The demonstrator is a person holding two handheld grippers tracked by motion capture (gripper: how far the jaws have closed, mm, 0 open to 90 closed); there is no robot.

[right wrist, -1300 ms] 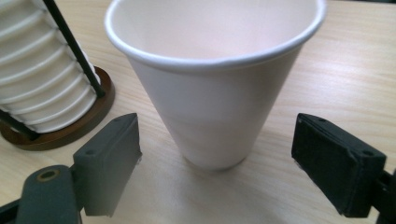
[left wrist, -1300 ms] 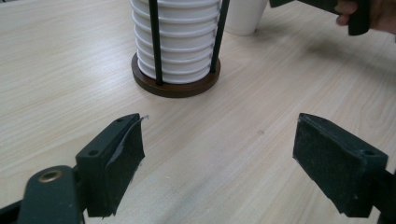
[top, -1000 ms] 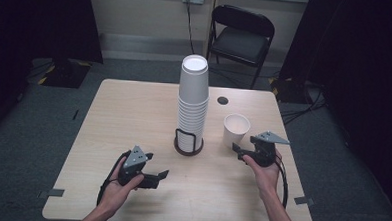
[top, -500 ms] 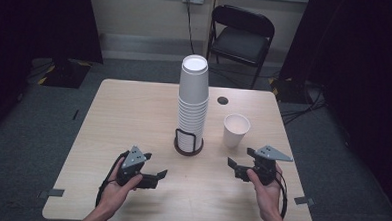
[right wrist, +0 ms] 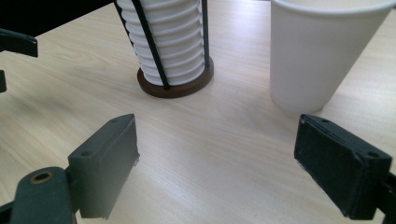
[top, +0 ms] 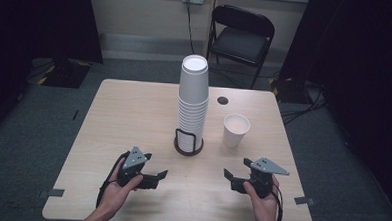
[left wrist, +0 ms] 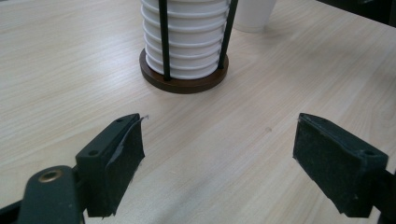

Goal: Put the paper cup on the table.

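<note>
A tall stack of white paper cups [top: 192, 98] stands in a dark round wire holder [top: 188, 144] at the table's middle. Just right of it, a single white cup [top: 236, 130] stands upright. My left gripper [top: 160, 179] rests open near the front edge, left of the holder, with its jaws pointing right. My right gripper [top: 229, 180] is open at the front right, below the single cup and apart from it. The left gripper view has its open gripper [left wrist: 219, 168] facing the holder's base [left wrist: 184, 83]. Ahead of the open right gripper [right wrist: 217, 168] stand the single cup [right wrist: 322, 51] and the stack [right wrist: 163, 37].
A small dark round disc [top: 223, 100] lies on the table behind the single cup. A black folding chair [top: 242, 37] stands beyond the far edge. Bare wood [top: 134, 113] spreads left of the stack.
My right gripper has drawn back from beside the single cup toward the front edge, leaving the cup standing. The left gripper has barely moved.
</note>
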